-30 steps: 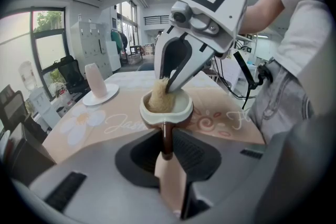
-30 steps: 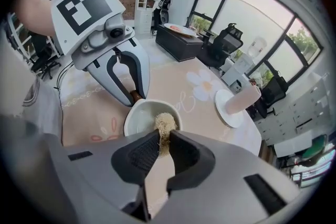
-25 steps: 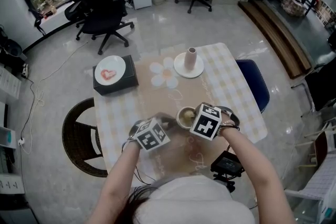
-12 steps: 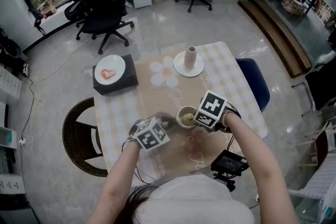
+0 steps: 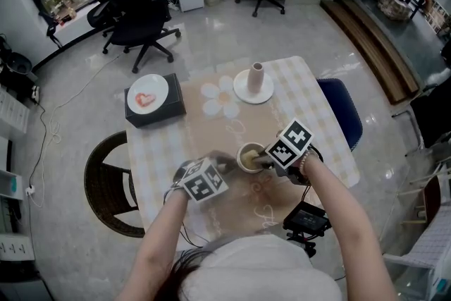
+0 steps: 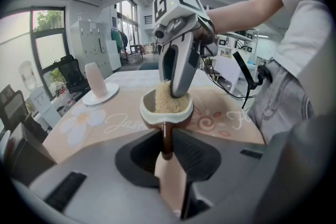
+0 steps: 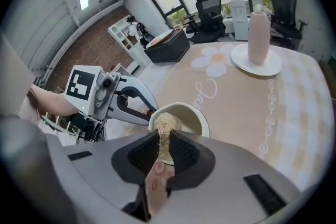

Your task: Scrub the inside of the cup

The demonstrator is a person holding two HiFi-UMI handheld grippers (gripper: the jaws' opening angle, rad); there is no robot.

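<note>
Open office, swivel chairs behind; a table [image 5: 320, 116] in checked cloth, its beige runner [image 5: 211, 130] bearing cursive that starts "Ja", the rest unreadable. The left gripper [image 6: 167, 150] is clamped on the brown handle [image 6: 166, 139] of the cup [image 6: 152, 115], which stands upright, mouth up. The right gripper [image 7: 161, 152], pinching a fibrous scrubber [image 7: 165, 124], points steeply down into it from the right.

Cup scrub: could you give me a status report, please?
Left tool shut on cup handle. Right tool shut on scrubber, down inside cup. Vase stands well clear.
</note>
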